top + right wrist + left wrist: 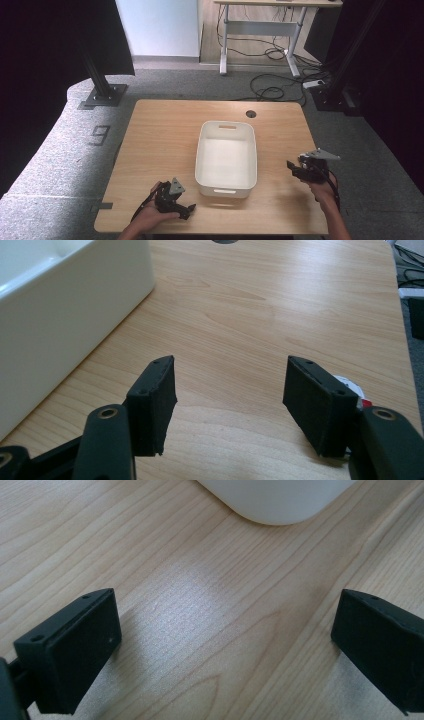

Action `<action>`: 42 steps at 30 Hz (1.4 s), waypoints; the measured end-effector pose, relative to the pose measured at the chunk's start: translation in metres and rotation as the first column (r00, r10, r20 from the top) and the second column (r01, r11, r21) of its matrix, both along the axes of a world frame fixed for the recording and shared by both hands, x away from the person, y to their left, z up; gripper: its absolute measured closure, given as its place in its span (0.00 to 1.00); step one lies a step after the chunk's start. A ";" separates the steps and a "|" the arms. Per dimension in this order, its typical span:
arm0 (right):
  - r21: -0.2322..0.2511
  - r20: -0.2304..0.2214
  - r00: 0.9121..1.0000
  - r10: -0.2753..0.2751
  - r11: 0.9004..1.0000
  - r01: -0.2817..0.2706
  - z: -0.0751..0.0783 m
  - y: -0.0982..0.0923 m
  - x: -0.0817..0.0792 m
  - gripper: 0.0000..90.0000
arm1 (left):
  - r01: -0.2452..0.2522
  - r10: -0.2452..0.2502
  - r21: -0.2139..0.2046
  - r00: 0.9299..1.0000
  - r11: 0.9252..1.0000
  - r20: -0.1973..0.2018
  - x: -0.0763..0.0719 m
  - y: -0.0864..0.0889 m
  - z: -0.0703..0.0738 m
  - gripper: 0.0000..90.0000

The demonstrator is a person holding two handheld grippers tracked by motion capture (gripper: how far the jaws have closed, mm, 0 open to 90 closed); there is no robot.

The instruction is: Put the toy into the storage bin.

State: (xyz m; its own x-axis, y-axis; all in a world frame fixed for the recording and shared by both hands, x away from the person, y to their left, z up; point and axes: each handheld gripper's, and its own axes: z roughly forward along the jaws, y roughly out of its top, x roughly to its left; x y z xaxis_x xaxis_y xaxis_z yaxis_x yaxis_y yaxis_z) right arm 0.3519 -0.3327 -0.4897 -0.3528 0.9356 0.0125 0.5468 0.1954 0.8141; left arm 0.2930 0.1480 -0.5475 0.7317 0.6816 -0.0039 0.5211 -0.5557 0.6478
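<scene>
A white rectangular bin (pixel 226 129) with handle cut-outs stands in the middle of the wooden table (pixel 160 135); I see nothing inside it. My left gripper (pixel 186 208) is held low at the front edge, left of the bin's near corner. In the left gripper view it (pixel 225 605) is open over bare wood, with the bin's rounded corner (pixel 280 500) just ahead. My right gripper (pixel 295 167) hovers to the right of the bin. In the right gripper view it (pixel 231 362) is open with only tabletop between the jaws, and the bin's wall (pixel 60 315) is at the left.
A round cable hole (pixel 251 114) sits near the table's far edge, behind the bin. A small white and red bit (pixel 350 386) peeks out behind the right jaw. Cables (pixel 272 90), a desk frame (pixel 260 30) and black stands (pixel 102 92) are on the carpet beyond.
</scene>
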 end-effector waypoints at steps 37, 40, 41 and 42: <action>0.013 -0.026 0.994 -0.107 0.994 0.108 -0.006 -0.036 0.005 0.42 | -0.001 0.001 0.001 1.000 1.000 0.000 0.000 0.000 0.000 0.00; 0.015 -0.027 0.993 -0.114 0.993 0.114 -0.007 -0.039 0.005 0.42 | -0.001 0.001 0.000 1.000 1.000 0.000 0.000 0.000 0.000 0.00; 0.018 -0.025 0.993 -0.114 0.993 0.115 -0.007 -0.040 0.005 0.42 | -0.001 0.001 0.000 1.000 1.000 0.001 0.000 0.000 0.000 0.00; 0.018 -0.025 0.993 -0.114 0.993 0.115 -0.007 -0.040 0.005 0.42 | -0.001 0.001 0.000 1.000 1.000 0.001 0.000 0.000 0.000 0.00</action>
